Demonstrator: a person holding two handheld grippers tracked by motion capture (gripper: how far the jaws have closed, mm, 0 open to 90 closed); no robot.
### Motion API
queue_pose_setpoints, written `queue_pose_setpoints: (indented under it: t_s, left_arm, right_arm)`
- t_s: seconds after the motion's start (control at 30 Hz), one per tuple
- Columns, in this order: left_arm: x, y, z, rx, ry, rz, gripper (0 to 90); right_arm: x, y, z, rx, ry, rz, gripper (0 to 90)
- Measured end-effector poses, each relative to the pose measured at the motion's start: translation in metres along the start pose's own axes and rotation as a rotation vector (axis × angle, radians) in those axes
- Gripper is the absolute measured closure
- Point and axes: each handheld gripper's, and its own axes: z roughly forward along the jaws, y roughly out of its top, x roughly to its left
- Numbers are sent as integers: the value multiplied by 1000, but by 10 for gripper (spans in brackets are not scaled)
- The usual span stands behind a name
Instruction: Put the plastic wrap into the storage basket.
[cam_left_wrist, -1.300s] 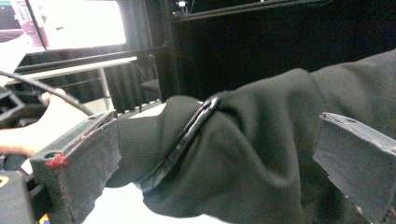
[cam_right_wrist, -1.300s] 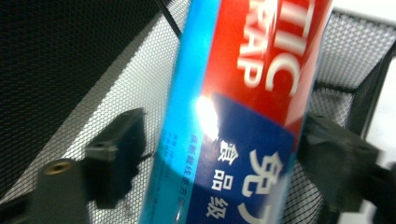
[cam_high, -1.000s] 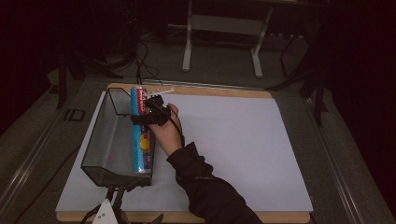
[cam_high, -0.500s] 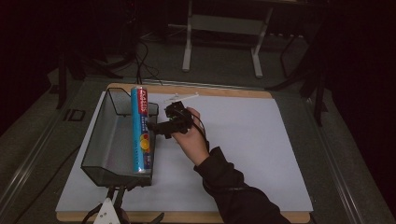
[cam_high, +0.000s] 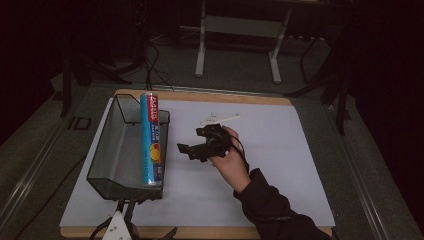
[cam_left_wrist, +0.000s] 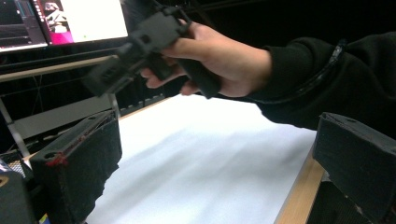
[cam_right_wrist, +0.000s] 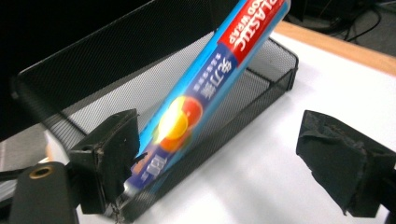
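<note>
A blue plastic wrap roll lies lengthwise along the right rim of a black mesh basket at the left of the white table top. My right gripper, held in a hand, hovers just right of the basket, pointing at it. It is open, with only the white surface between its jaws. In the right gripper view the roll leans in the basket ahead. My left gripper sits at the table's front edge below the basket; its jaws stand wide apart and open in the left gripper view.
A white sheet covers the wooden board. A metal stand and cables lie on the dark floor behind. The left gripper view has a lit monitor and the hand with the other gripper.
The right hand has drawn its gripper away from the roll, to the right and toward the table's middle. The roll stays on the basket's rim. The left gripper has not moved.
</note>
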Motion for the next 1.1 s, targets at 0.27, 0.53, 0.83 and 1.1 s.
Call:
queue_pose_setpoints:
  t_s: [0.27,0.53,0.83,1.1]
  left_arm:
    - [0,0,2,7,0,-2,19]
    - [0,0,2,9,1,3,19]
    - [-1,0,3,10,1,6,20]
    - [-1,-1,3,12,1,7,19]
  right_arm:
    - [-6,-27,-25,8,1,-15,133]
    - [-10,-52,-47,-13,-6,-19,133]
    - [-16,-76,-64,8,-27,-32,133]
    - [-17,-96,-77,-1,-36,-27,134]
